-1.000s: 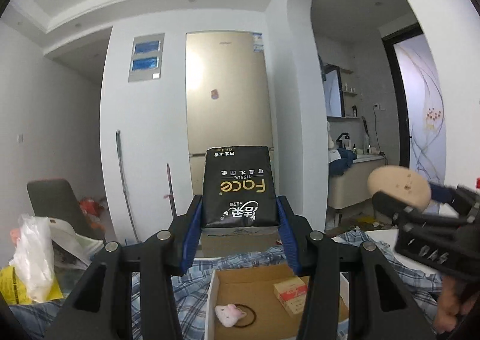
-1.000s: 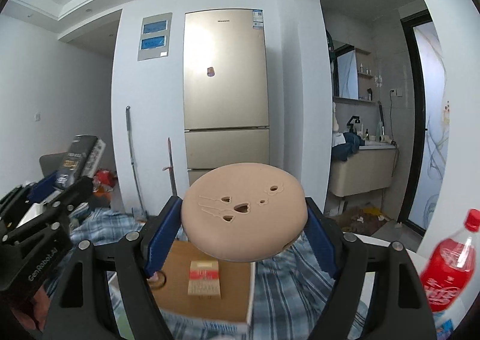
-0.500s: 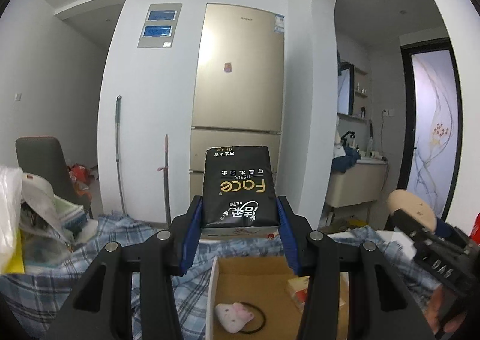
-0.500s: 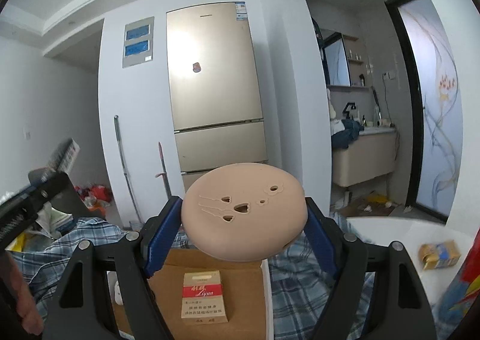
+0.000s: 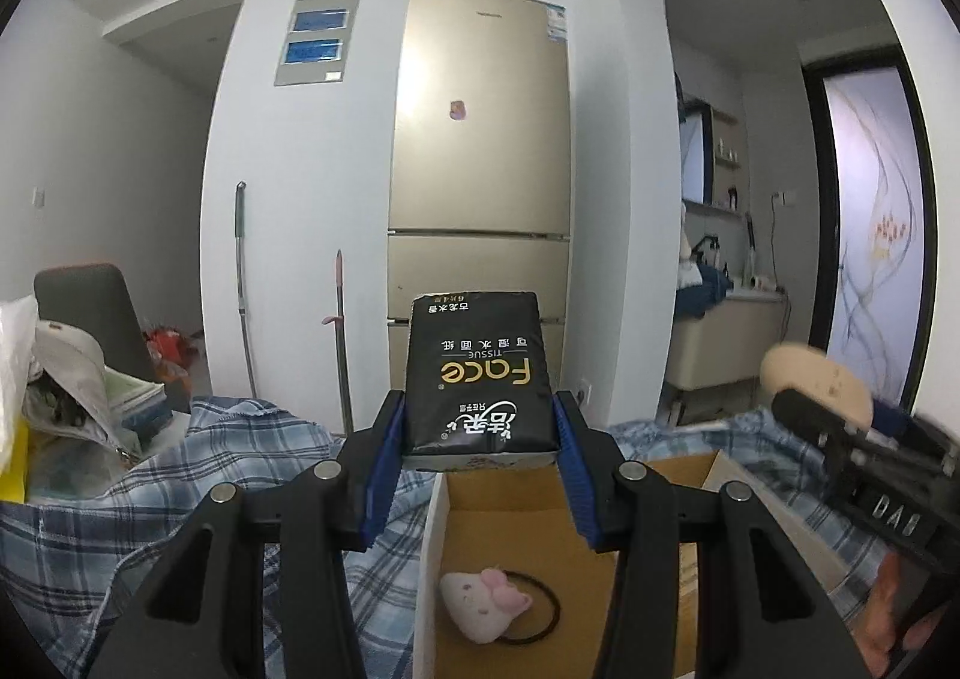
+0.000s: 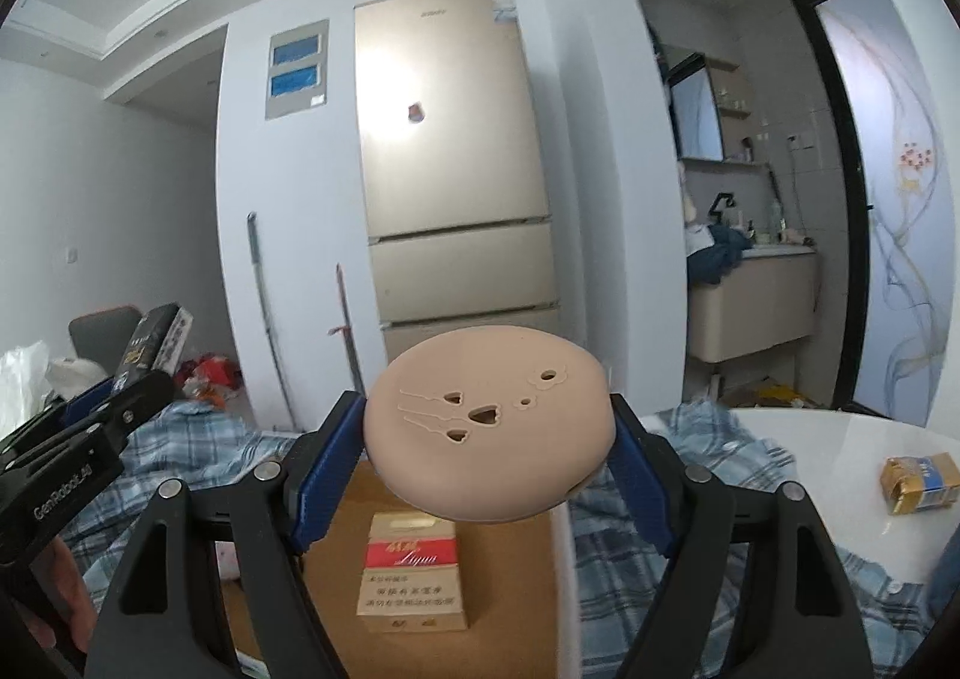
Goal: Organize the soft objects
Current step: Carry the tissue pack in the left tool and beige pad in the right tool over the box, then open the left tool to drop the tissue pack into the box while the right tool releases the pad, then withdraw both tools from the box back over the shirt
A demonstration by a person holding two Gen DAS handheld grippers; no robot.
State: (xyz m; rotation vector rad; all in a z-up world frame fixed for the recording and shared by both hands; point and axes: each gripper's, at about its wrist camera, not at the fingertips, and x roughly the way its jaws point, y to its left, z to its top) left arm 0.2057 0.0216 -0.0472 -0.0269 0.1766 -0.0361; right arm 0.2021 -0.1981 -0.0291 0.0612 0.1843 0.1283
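My left gripper (image 5: pixel 479 442) is shut on a black tissue pack (image 5: pixel 479 373) and holds it above the near-left part of an open cardboard box (image 5: pixel 510 493). A white and pink plush hair tie (image 5: pixel 486 607) lies in the box. My right gripper (image 6: pixel 489 448) is shut on a round beige soft pad (image 6: pixel 489 433) with heart-shaped holes, above the box (image 6: pixel 348 577). The pad and right gripper also show in the left wrist view (image 5: pixel 816 385). The left gripper with its tissue pack shows in the right wrist view (image 6: pixel 120 379).
A red and white cigarette pack (image 6: pixel 411 577) lies in the box. A blue plaid cloth (image 5: pixel 198 487) covers the surface. A yellow and blue carton (image 6: pixel 921 481) sits on a white round table (image 6: pixel 840 451). Bags and clutter (image 5: pixel 72 397) are at left. A fridge (image 5: pixel 480 187) stands behind.
Both grippers tilted down and came nearer the box, which now shows larger under them. Each kept its hold. The red bottle left the right wrist view and the carton came into it.
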